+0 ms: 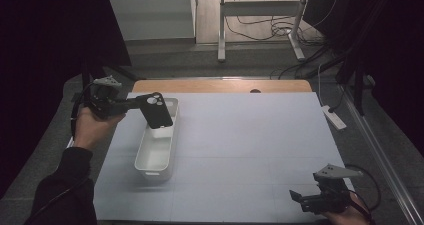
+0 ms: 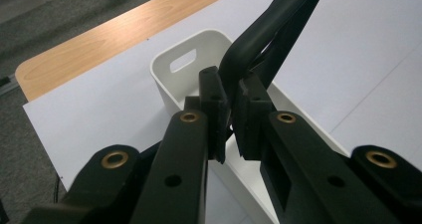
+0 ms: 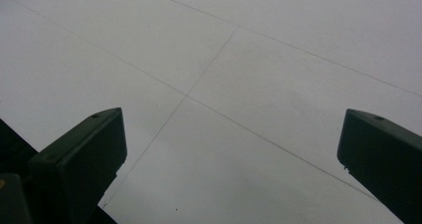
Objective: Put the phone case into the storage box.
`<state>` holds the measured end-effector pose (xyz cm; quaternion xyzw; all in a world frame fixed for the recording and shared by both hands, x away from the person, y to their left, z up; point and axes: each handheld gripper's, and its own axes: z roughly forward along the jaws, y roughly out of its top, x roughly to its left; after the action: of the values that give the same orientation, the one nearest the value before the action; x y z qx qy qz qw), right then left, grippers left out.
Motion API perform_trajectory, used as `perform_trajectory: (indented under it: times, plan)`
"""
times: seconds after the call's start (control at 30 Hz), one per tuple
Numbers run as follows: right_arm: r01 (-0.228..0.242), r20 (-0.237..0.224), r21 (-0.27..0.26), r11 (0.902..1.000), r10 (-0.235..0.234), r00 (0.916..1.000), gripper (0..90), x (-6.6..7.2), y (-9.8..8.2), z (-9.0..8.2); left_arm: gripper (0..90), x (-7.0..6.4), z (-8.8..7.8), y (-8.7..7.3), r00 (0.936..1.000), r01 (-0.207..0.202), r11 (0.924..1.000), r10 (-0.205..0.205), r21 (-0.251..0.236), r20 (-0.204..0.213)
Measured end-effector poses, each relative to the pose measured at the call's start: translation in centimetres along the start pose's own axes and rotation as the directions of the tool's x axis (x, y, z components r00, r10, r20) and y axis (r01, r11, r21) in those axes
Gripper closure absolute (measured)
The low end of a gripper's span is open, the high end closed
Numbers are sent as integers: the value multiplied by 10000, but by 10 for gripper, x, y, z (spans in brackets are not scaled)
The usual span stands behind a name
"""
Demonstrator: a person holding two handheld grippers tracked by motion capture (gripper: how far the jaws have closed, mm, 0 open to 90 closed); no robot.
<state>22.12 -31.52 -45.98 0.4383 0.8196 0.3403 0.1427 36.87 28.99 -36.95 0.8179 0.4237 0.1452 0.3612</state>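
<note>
A black phone case (image 1: 156,110) hangs tilted over the far end of a long white bin (image 1: 149,164). My left gripper (image 1: 131,103) is shut on the case's edge, held from the left. In the left gripper view the pads (image 2: 217,113) pinch the case (image 2: 263,32), which rises up and to the right above the bin (image 2: 176,84). My right gripper (image 1: 299,199) rests at the near right of the table, open, with nothing between its jaws. The right gripper view has its wide-apart fingertips (image 3: 82,157) over bare white surface.
A white sheet (image 1: 250,140) covers the tabletop, with a wooden strip (image 1: 220,86) at the far edge. A white power strip (image 1: 334,117) lies off the right side. Metal desk legs (image 1: 221,30) and cables stand on the floor beyond.
</note>
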Motion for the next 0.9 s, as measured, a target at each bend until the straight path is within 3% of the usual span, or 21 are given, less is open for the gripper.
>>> perform_trajectory:
  times: [0.9]
  plan:
    - [25, -60, 10, 10000, -25, 10000, 0, 0, 0, 0, 835, 19, 31, 11, 9998, 63, 10000, -63, 53, -185]
